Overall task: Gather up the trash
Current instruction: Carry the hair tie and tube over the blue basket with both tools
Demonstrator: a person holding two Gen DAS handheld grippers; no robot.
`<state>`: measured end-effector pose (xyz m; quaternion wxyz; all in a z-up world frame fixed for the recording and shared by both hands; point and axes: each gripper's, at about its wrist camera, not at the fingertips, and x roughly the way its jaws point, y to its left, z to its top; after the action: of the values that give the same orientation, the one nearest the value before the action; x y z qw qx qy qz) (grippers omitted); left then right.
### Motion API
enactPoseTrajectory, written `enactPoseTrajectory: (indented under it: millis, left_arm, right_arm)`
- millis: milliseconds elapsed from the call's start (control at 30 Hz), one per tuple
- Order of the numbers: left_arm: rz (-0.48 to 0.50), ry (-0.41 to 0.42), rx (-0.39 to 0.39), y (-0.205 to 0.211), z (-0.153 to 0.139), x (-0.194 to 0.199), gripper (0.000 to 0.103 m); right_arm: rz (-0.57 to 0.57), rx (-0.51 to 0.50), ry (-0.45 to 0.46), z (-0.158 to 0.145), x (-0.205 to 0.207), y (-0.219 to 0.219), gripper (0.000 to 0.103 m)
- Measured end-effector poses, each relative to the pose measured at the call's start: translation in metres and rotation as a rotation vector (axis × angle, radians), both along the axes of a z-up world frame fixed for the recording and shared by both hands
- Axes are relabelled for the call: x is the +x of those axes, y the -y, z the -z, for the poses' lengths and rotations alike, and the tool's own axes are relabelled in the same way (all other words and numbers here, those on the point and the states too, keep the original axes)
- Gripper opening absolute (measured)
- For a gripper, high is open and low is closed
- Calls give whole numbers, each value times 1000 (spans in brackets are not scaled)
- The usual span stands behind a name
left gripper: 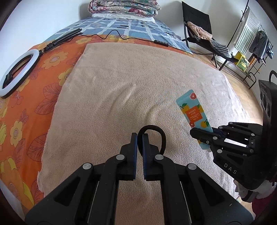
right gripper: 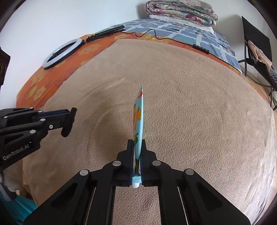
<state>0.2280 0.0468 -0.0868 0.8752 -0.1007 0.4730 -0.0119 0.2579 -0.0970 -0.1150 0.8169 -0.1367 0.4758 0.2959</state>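
My left gripper [left gripper: 139,136] is shut on a black hair tie [left gripper: 156,133], whose loop sticks out past the fingertips above the beige blanket [left gripper: 121,83]. In the right wrist view the left gripper [right gripper: 71,112] shows at the left with the hair tie [right gripper: 68,123] hanging from it. My right gripper [right gripper: 137,143] is shut on a light-blue cream tube [right gripper: 138,117] with orange fruit print, held edge-on, its capless neck near the finger bases. In the left wrist view the tube [left gripper: 193,110] sticks up from the right gripper [left gripper: 195,132] at the right.
A white ring light [left gripper: 15,72] with its black cable lies on the orange flowered sheet [left gripper: 20,121] at the left. Folded quilts [left gripper: 123,7] lie at the bed's head. A black chair with clothes [left gripper: 199,32] and a drying rack [left gripper: 251,39] stand on the floor at the right.
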Motion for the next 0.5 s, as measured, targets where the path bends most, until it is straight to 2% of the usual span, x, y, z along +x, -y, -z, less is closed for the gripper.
enactPoseTrajectory:
  millis: [500]
  left_arm:
    - [91,66,37,34,-36,-82,3]
  right_arm:
    - [-4,17,62,-48,-83,27,5]
